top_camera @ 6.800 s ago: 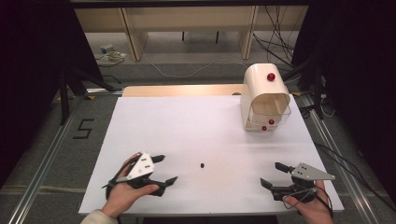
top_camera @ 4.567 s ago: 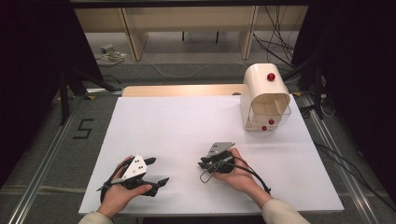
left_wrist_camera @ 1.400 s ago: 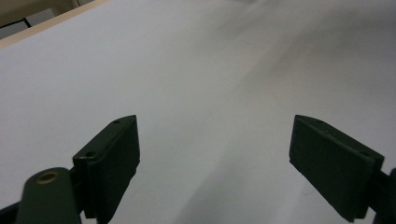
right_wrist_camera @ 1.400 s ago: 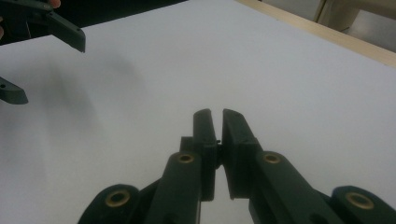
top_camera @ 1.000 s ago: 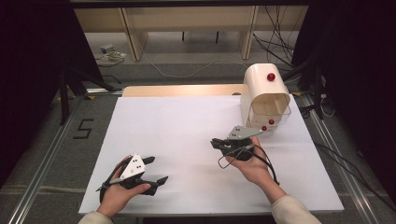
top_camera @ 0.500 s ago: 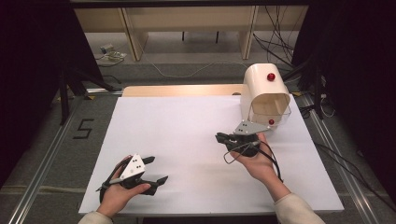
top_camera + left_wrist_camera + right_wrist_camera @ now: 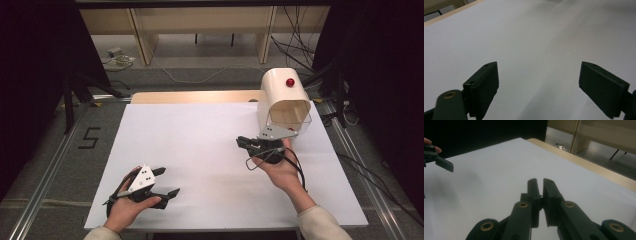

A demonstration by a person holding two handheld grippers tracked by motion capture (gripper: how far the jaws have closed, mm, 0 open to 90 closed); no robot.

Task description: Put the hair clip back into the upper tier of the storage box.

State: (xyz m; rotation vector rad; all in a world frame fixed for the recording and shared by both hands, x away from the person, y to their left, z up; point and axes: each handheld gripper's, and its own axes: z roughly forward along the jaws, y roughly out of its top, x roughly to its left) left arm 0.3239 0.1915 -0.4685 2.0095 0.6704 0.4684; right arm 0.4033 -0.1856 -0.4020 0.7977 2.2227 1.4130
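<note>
The right gripper is up off the white tabletop, close to the cream box with the red knob on top. In the right gripper view its jaws are almost pressed together, with a thin gap left. There may be a tiny dark thing pinched between them, but the spot is too small to be sure. No loose thing lies on the tabletop.

The left gripper rests low near the front edge, in the person's left hand. In the left gripper view its jaws are wide apart with nothing between them, just bare white tabletop.

What could go wrong? If the right jaws do hold something tiny, the grip is very thin. A small shake or a loose squeeze could let it drop. A thing that small could bounce and roll off the tabletop. The box has a clear front, and the gripper is near it. A quick push could bump the box and slide it.
</note>
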